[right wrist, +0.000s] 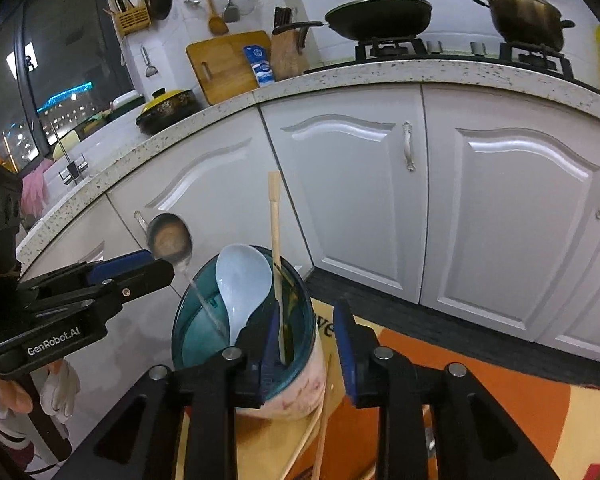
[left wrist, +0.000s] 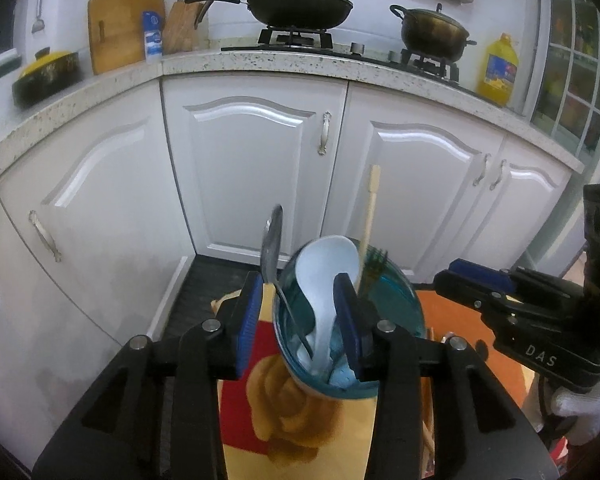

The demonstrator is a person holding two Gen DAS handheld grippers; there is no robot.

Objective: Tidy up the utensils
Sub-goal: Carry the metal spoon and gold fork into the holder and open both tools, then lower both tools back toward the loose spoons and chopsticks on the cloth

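2 grippers work over 1 teal-rimmed holder (left wrist: 396, 296), which stands on a cloth printed in yellow, red and orange (left wrist: 268, 392).

In the left wrist view, the left gripper (left wrist: 300, 316) has its blue pads spread apart. The left pad is outside the holder's rim; the right pad is over the holder's mouth. Between them pass 2 spoons: 1 metal spoon (left wrist: 271, 240), bowl up and blurred, its thin handle running down into the holder, and 1 white plastic spoon (left wrist: 324, 272), also bowl up. Neither pad presses on either spoon, so this gripper stands open. Just right of the right pad rises 1 pale wooden chopstick (left wrist: 370, 212), and beside it 1 dark-tined fork (left wrist: 374, 268), both standing in the holder. Farther right, the right gripper (left wrist: 466, 276) reaches in from the side, carried by a white-gloved hand (left wrist: 584, 408).

In the right wrist view, the left gripper (right wrist: 156, 268) comes in from the left edge, its tip next to the metal spoon (right wrist: 170, 240). The right gripper (right wrist: 306, 340) has its jaws parted: the left pad is inside the holder (right wrist: 300, 344), right beside the chopstick (right wrist: 276, 248), the right pad outside the wall, with the rim between them. Whether the pads press on the wall I cannot tell. Below this gripper 2 more loose chopsticks (right wrist: 324, 416) lie on the cloth (right wrist: 520, 396).
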